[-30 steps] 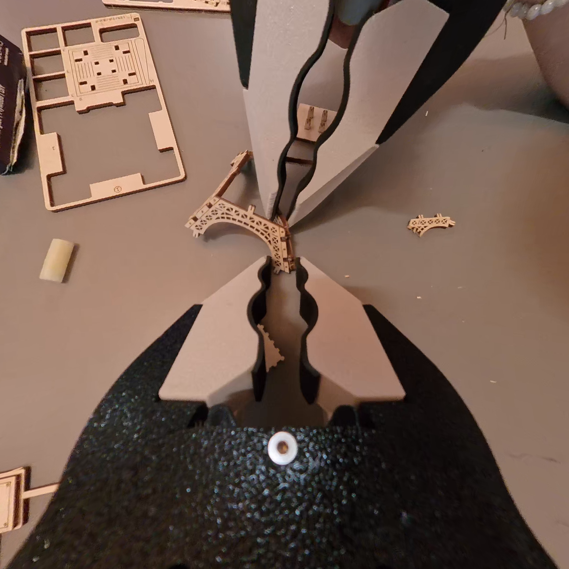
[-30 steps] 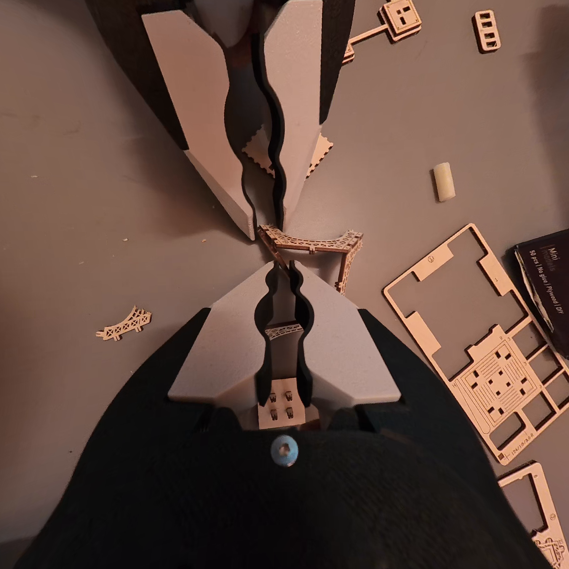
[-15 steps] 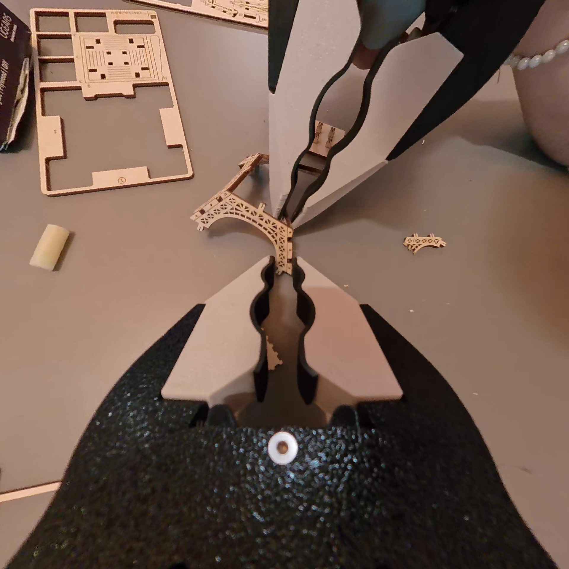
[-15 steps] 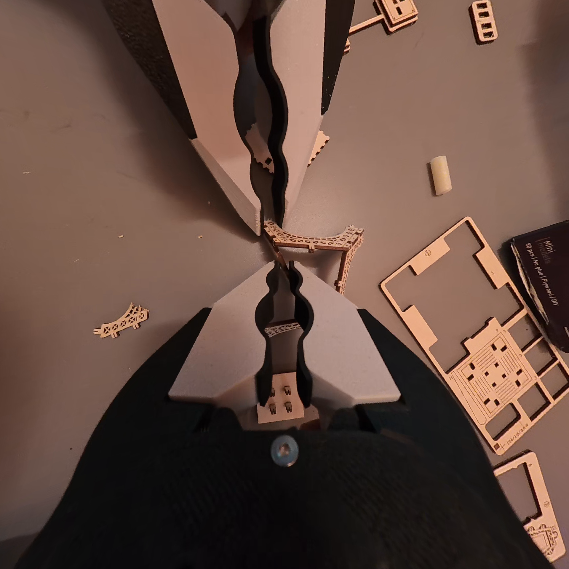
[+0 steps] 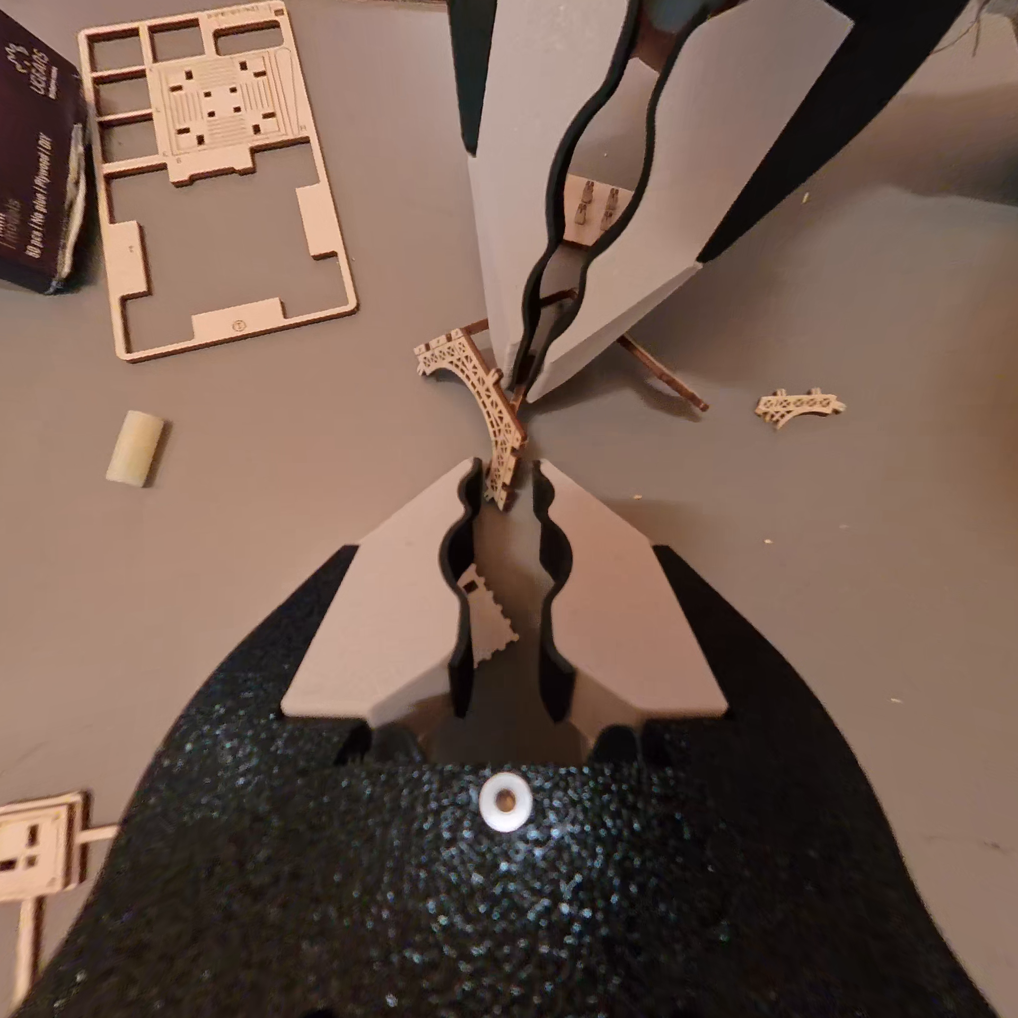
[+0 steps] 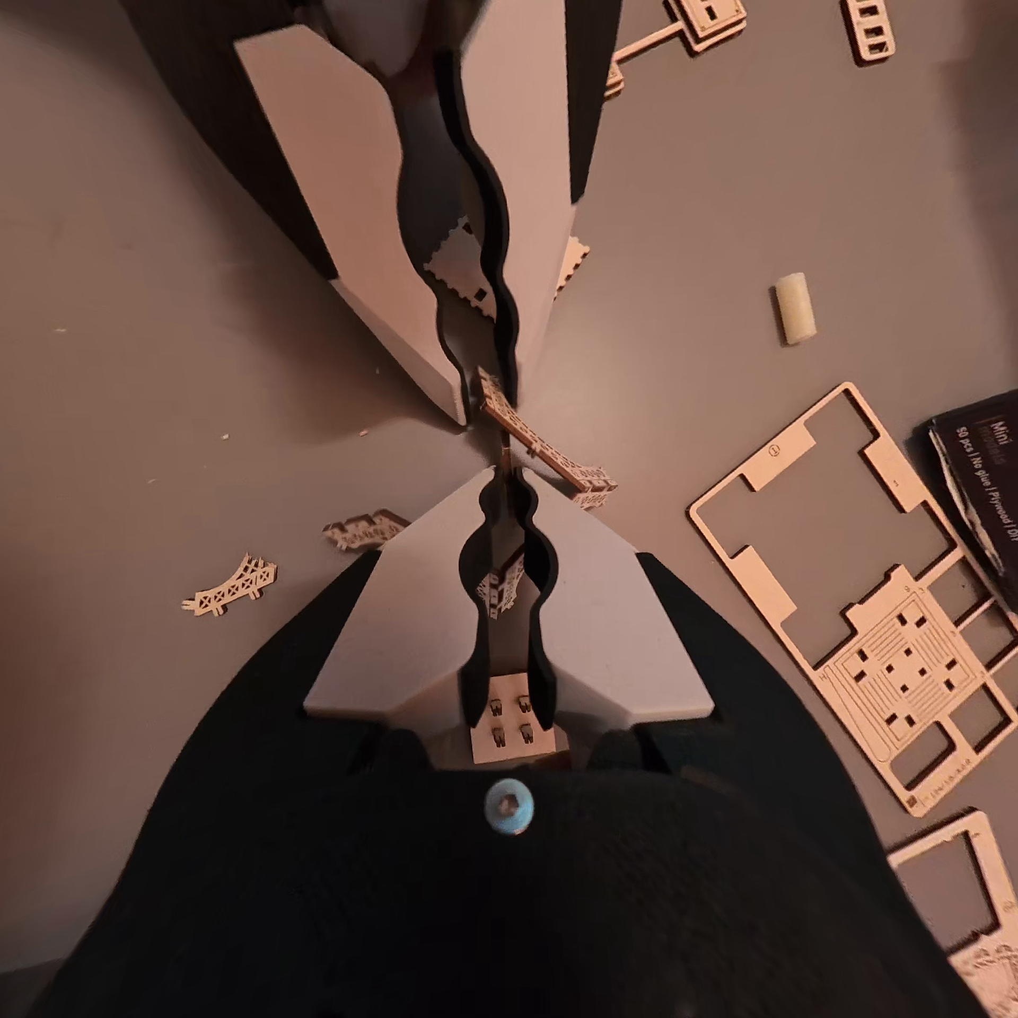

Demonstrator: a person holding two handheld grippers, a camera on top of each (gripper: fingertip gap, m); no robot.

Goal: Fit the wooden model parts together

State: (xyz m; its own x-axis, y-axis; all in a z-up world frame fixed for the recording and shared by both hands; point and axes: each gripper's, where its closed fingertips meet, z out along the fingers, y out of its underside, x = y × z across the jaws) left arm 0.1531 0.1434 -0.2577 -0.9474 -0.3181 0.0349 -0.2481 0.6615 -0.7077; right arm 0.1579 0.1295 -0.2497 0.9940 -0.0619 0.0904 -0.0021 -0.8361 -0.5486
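Since a second ago the pale laser-cut wooden lattice assembly (image 5: 485, 396) has swung round: its arched leg, which lay out flat to the side, now points away from the left gripper (image 5: 504, 468), and a second dark-edged leg (image 5: 661, 374) shows beyond the right gripper (image 5: 520, 385).

In the left wrist view the left gripper's grey fingers (image 5: 595, 578) stand slightly apart, with the assembly's narrow end between their tips; whether they press on it I cannot tell. The right gripper's tips are closed on the assembly's other part; the right wrist view shows a thin edge (image 6: 504, 463) pinched between its fingertips (image 6: 578, 578). The piece hangs between the two grippers above the grey table (image 5: 826, 551).

On the table lie a loose small lattice arch (image 5: 799, 406), well apart from the grippers, a pale cream cylinder (image 5: 135, 449), a punched-out plywood sheet (image 5: 215, 182) and a dark box (image 5: 33, 165) just beside it. A flat scallop-edged wooden piece (image 5: 487, 628) lies under the left gripper.
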